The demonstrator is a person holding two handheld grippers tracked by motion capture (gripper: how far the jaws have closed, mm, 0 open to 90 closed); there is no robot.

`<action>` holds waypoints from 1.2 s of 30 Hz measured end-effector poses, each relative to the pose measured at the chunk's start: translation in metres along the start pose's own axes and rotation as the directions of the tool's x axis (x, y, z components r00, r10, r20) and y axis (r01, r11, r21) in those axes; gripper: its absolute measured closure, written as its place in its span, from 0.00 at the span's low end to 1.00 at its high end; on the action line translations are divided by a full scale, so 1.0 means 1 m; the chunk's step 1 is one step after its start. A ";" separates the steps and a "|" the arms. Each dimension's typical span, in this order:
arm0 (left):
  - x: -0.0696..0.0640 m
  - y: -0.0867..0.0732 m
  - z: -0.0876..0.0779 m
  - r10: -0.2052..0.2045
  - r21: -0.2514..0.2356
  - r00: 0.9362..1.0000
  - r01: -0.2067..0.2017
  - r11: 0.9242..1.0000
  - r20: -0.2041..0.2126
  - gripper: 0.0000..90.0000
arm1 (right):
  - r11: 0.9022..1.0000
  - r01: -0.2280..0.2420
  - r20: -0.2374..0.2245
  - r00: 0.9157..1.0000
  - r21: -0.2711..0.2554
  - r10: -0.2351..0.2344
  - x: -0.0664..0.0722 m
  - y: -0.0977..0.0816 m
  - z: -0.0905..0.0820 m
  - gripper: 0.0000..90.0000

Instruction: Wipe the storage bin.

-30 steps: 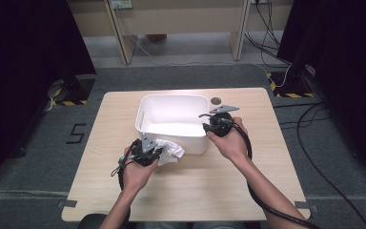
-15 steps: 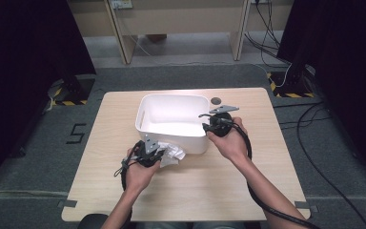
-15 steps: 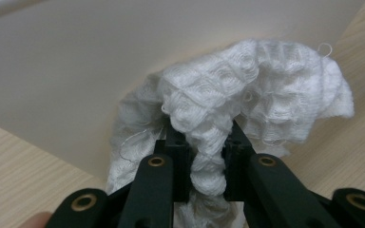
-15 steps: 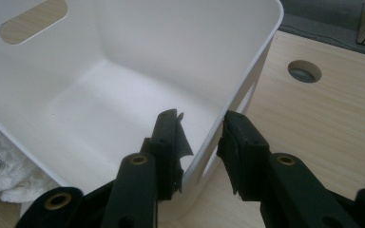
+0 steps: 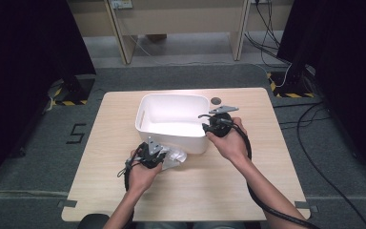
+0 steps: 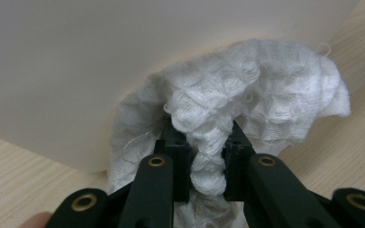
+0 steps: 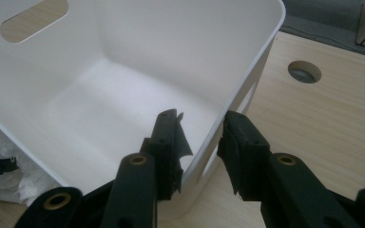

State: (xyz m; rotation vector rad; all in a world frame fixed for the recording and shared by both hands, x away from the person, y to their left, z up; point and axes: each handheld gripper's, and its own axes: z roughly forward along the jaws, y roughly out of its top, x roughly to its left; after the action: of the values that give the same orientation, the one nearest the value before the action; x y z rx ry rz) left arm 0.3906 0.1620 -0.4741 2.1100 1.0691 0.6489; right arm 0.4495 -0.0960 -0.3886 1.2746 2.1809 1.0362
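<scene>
White crumpled knitted cloth (image 6: 247, 102) lies on the pale wooden surface (image 5: 209, 195), against the near wall of a white rectangular plastic tub (image 5: 171, 121). The left gripper (image 6: 204, 156) pinches a fold of it. The right gripper (image 7: 199, 142) straddles the tub's right rim, its jaws spread, one inside, one outside.

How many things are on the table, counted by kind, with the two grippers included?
White plastic bin: 1
White crumpled cloth: 1
Handheld grippers: 2, the left gripper and the right gripper
Total: 4
</scene>
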 end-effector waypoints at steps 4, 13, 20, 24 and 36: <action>0.000 -0.002 0.004 0.000 0.008 1.000 0.001 1.000 -0.004 0.86 | 1.000 0.001 -0.002 1.000 -0.001 -0.001 0.001 0.000 0.000 0.74; -0.001 -0.004 0.010 0.000 0.031 1.000 0.000 1.000 -0.007 0.86 | 1.000 0.007 0.000 1.000 -0.003 -0.007 0.003 0.000 0.000 0.74; -0.003 -0.003 0.012 0.003 0.034 1.000 -0.003 0.999 -0.002 0.86 | 1.000 0.004 -0.001 1.000 -0.004 -0.004 0.003 0.000 0.001 0.74; -0.006 -0.001 0.012 0.005 0.032 1.000 -0.006 0.999 0.008 0.86 | 1.000 0.004 -0.001 1.000 -0.004 -0.004 0.003 0.000 0.001 0.74; -0.012 0.005 0.012 0.015 0.018 1.000 -0.015 1.000 0.028 0.86 | 1.000 0.001 -0.003 1.000 -0.004 -0.001 0.003 0.000 0.001 0.74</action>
State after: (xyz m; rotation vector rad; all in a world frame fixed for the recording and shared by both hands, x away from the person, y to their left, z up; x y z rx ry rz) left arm 0.3943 0.1455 -0.4794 2.1381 1.0484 0.6179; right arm 0.4486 -0.0932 -0.3887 1.2711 2.1807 1.0424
